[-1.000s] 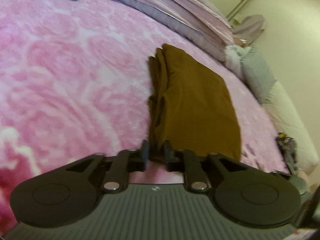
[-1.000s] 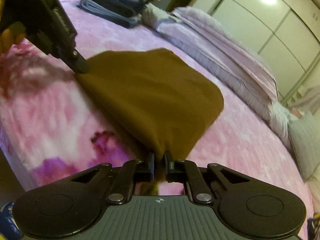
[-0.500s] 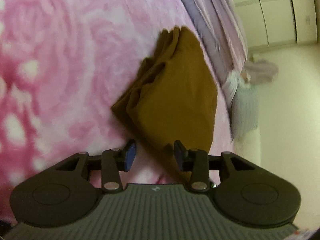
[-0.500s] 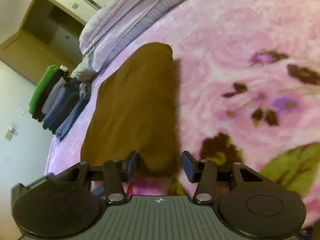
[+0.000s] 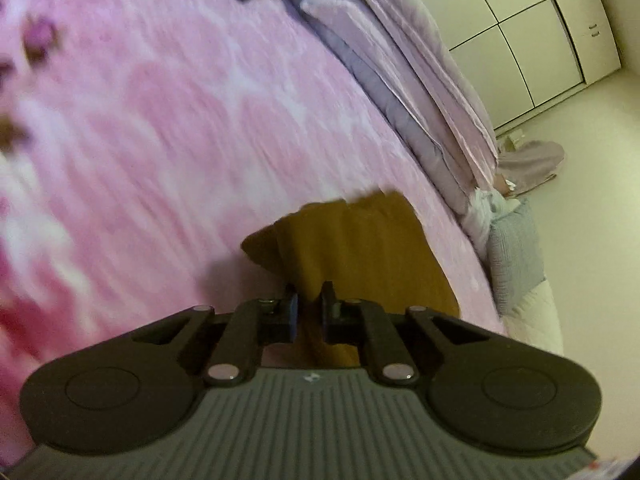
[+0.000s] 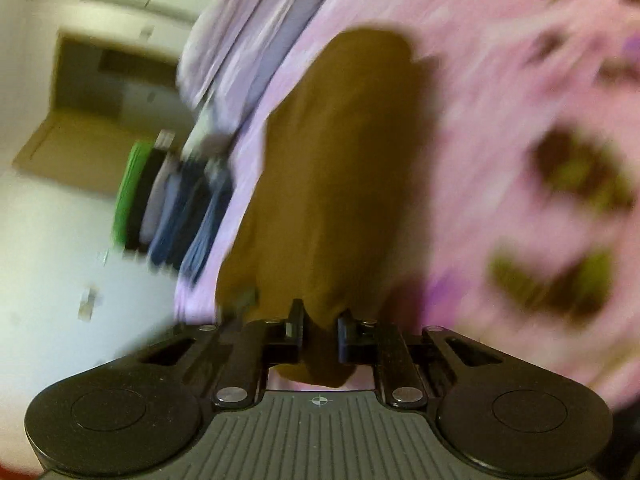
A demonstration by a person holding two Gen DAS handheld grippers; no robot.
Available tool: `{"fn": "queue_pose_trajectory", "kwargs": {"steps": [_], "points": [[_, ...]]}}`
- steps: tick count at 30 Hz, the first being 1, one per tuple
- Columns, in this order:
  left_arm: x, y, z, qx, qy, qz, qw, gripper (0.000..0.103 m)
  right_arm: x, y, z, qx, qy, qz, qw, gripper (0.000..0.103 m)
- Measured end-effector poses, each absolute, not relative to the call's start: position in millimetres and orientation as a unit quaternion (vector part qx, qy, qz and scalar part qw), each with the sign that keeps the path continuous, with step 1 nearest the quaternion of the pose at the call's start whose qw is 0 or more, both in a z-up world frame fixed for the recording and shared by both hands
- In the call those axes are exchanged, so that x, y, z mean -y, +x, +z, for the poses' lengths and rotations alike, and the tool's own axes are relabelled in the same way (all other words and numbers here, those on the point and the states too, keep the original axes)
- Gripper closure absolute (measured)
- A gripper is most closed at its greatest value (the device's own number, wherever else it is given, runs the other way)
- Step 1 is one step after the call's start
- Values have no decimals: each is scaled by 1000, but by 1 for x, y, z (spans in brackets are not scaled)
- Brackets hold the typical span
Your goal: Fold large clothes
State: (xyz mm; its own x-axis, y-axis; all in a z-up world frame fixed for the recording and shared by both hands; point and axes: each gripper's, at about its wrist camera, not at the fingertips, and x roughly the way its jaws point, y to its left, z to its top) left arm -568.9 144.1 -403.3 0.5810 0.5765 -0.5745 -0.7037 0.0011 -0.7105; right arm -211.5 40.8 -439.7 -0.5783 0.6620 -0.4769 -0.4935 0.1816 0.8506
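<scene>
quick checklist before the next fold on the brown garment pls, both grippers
1. Left gripper pinching the brown garment: ok, its jaws have just closed on a fold of cloth.
2. Right gripper pinching the garment's near end: ok, jaws just closed with cloth between them.
3. Garment already folded narrow, lying on the pink blanket: ok.
4. Bare blanket beside the garment for the fold: ok.
5. Stack of folded clothes apart from the garment: ok.
6. Edges lined up: cannot tell, both views are blurred.
</scene>
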Motion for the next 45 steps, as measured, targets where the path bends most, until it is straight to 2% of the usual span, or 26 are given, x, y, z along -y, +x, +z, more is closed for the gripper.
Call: {"fn": "queue_pose_trajectory", "kwargs": {"steps": [1, 2, 3, 4, 6, 9, 11, 13, 14, 15, 16, 17, 18, 21, 26, 28, 29, 30, 31, 34, 37, 41, 45], "points": [[-145, -576, -405, -62, -538, 463, 701, 94, -41, -219, -439, -623, 59, 643, 442, 90], [-145, -581, -408, -67, -541, 465, 698, 92, -42, -229, -441, -624, 41, 648, 435, 83], [-144, -585, -411, -73, -546, 463, 694, 91, -45, -234, -442, -623, 13, 649, 437, 70], [-139, -589, -413, -71, -551, 460, 692, 88, -47, -233, -442, -616, -14, 646, 450, 63], [-127, -595, -417, -69, -562, 448, 692, 71, -44, -218, -435, -588, -12, 649, 482, 49], [-111, -589, -425, -56, -587, 423, 688, 65, -49, -177, -426, -559, 20, 626, 543, 31], [-106, -580, -426, -50, -588, 418, 691, 64, -62, -153, -426, -552, 36, 616, 561, 27], [-108, -569, -427, -51, -583, 420, 694, 67, -80, -135, -438, -576, 53, 603, 550, 27], [-111, -566, -427, -52, -582, 422, 694, 75, -90, -129, -447, -585, 66, 601, 540, 27], [-116, -563, -428, -53, -583, 423, 692, 94, -94, -127, -450, -587, 80, 600, 537, 28], [-123, -564, -431, -53, -590, 419, 689, 95, -101, -126, -453, -585, 95, 603, 534, 32], [-129, -566, -431, -47, -596, 417, 684, 96, -105, -127, -455, -582, 101, 606, 533, 59], [-133, -569, -429, -46, -593, 420, 685, 96, -109, -133, -456, -587, 105, 607, 526, 67], [-148, -576, -418, -52, -563, 437, 699, 96, -101, -145, -450, -578, 112, 598, 543, 74], [-191, -593, -414, -67, -527, 479, 699, 96, -61, -190, -446, -616, 149, 557, 536, 75], [-202, -594, -415, -82, -531, 475, 697, 95, -57, -204, -442, -619, 137, 567, 526, 69], [-203, -594, -415, -86, -532, 472, 698, 95, -57, -207, -437, -610, 120, 580, 527, 63], [-200, -594, -412, -87, -526, 472, 702, 94, -58, -207, -428, -592, 80, 591, 542, 54], [-196, -594, -410, -91, -516, 473, 708, 93, -59, -206, -417, -564, 44, 596, 569, 52], [-189, -594, -405, -96, -490, 482, 720, 93, -60, -194, -383, -456, 8, 615, 643, 52], [-195, -593, -404, -95, -487, 488, 718, 92, -92, -191, -364, -415, -4, 660, 627, 53], [-206, -592, -403, -94, -487, 490, 716, 92, -153, -198, -370, -454, -6, 681, 575, 56], [-218, -590, -404, -91, -490, 492, 714, 92, -209, -205, -398, -528, -9, 651, 546, 57]]}}
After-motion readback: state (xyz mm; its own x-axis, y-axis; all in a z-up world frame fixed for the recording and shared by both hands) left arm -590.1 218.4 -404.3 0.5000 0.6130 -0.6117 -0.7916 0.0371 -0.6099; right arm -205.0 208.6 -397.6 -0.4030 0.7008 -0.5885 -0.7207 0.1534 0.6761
